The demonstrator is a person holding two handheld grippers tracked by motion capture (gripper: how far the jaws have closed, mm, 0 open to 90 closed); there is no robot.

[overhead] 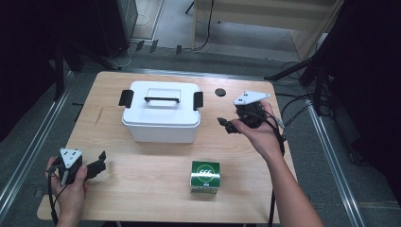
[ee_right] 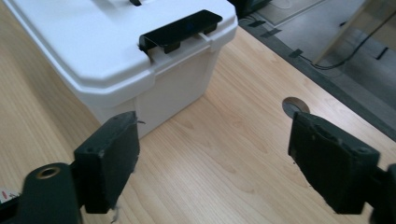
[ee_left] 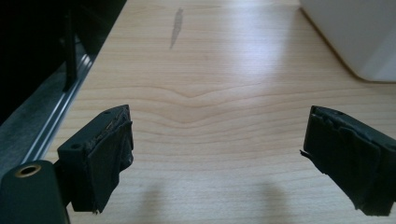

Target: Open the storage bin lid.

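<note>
Right gripper (ee_right: 212, 163) jaws gape empty, so I centre them squarely on the box's black latch (ee_right: 180, 30) ahead before squeezing.

Right gripper (ee_right: 212, 163): bare wood between its 2 jaws, nothing in the gap. White box (ee_right: 116, 60) sits just ahead on the left-jaw side, latch (ee_right: 180, 30) facing it. Left gripper (ee_left: 215, 154): open tabletop (ee_left: 201, 93) ahead, box corner far off right jaw.

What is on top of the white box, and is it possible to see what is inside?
The white box carries its white lid with a black handle and black side latches. The closed lid hides the inside.
</note>
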